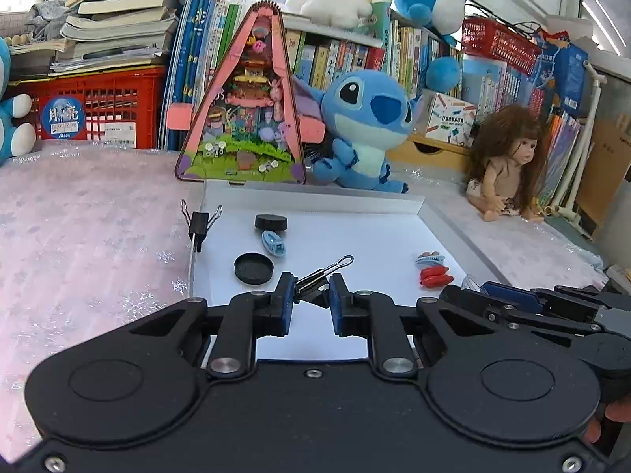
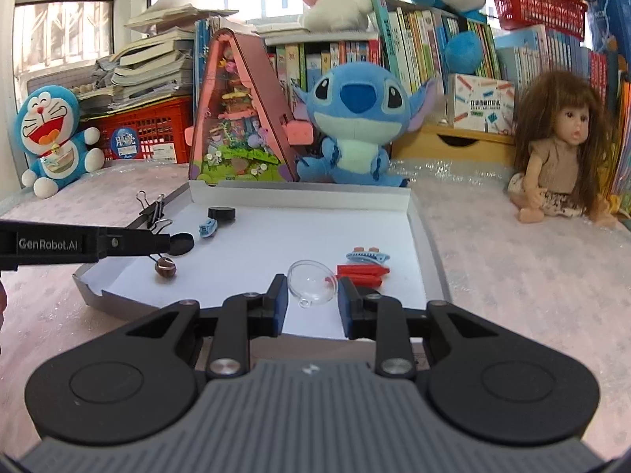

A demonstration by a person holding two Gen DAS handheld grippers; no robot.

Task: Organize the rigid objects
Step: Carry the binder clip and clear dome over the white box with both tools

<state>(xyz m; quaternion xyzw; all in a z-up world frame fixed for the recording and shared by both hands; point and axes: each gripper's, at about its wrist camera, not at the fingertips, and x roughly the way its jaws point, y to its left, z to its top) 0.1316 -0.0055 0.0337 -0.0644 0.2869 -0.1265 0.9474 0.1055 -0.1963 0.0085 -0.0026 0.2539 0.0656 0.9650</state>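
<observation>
Your left tongs [image 1: 311,289] are closed on a black binder clip [image 1: 321,274], its wire handles sticking up and away from the blue pads. Your right tongs [image 2: 311,289] grip a clear plastic half-dome [image 2: 311,282] by its sides.

Both pairs of tongs hang over a shallow white tray [image 2: 276,236] that lies on a surface covered in pink bubble wrap [image 1: 79,216]. On the tray's left side sit a round black lid [image 1: 253,269], a black puck-shaped disc [image 1: 270,222] farther back, and a pale blue hair clip [image 1: 272,243] between them. A second black binder clip [image 1: 198,224] is clamped to the tray's left wall. A small brown ball [image 2: 165,268] lies near the front left corner, just under the left tongs. On the right side, red sticks [image 2: 361,272] lie just beside the dome, with a blue toothed hair clip [image 2: 366,256] right behind them.

Behind the tray stand a blue plush toy [image 2: 355,126] and a pink triangular diorama [image 2: 236,118]. A long-haired doll [image 2: 560,146] sits at the far right.
</observation>
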